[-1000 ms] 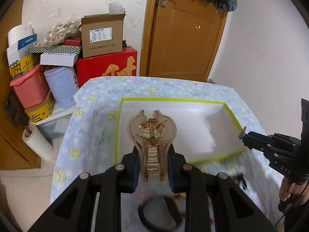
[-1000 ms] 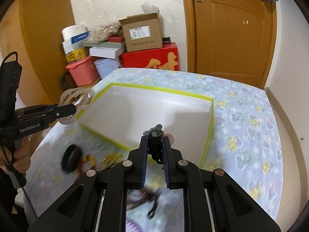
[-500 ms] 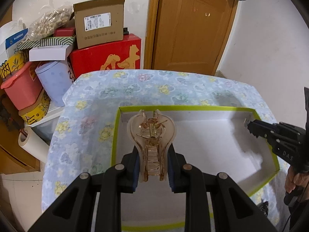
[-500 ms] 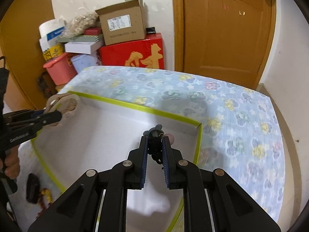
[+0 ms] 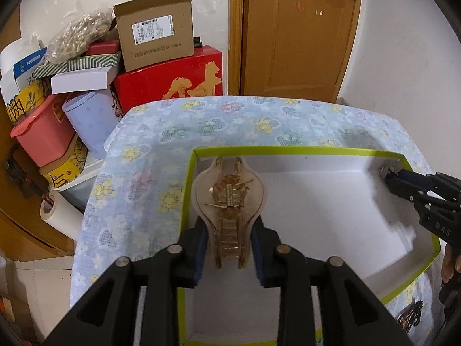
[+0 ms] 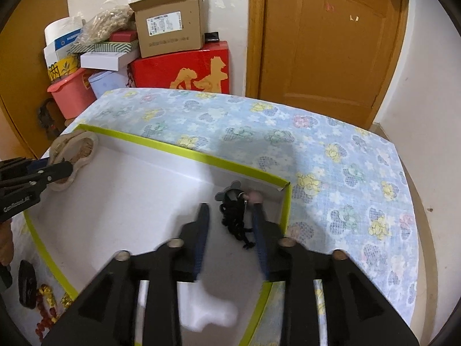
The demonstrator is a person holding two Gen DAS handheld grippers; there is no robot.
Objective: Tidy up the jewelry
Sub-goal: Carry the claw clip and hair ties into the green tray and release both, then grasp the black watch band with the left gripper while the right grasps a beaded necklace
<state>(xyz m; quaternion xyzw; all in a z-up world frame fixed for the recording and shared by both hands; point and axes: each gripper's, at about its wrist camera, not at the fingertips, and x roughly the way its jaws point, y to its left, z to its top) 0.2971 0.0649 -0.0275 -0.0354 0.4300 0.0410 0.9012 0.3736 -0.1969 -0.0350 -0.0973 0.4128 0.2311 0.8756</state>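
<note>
My left gripper [image 5: 229, 230] is shut on a translucent beige hair claw clip [image 5: 229, 199] and holds it over the near-left corner of the white box with the green rim [image 5: 288, 148]. The clip also shows in the right wrist view [image 6: 73, 155]. My right gripper [image 6: 230, 219] stands open over the box's far-right corner [image 6: 283, 183]. A small black corded trinket with a grey charm [image 6: 234, 213] lies between its fingers, against the right one. The right gripper also shows in the left wrist view [image 5: 387, 173].
The box sits on a table with a blue floral cloth [image 6: 331, 150]. A black ring [image 6: 27, 284], gold and red beads [image 6: 49, 302] and a dark ornament [image 5: 410, 315] lie on the cloth beside the box. Stacked boxes [image 5: 161, 43] and a wooden door [image 5: 299, 34] stand behind.
Both grippers moved forward over the white box. My right gripper's jaws opened and let go of the black trinket in the far-right corner. My left gripper still holds the claw clip.
</note>
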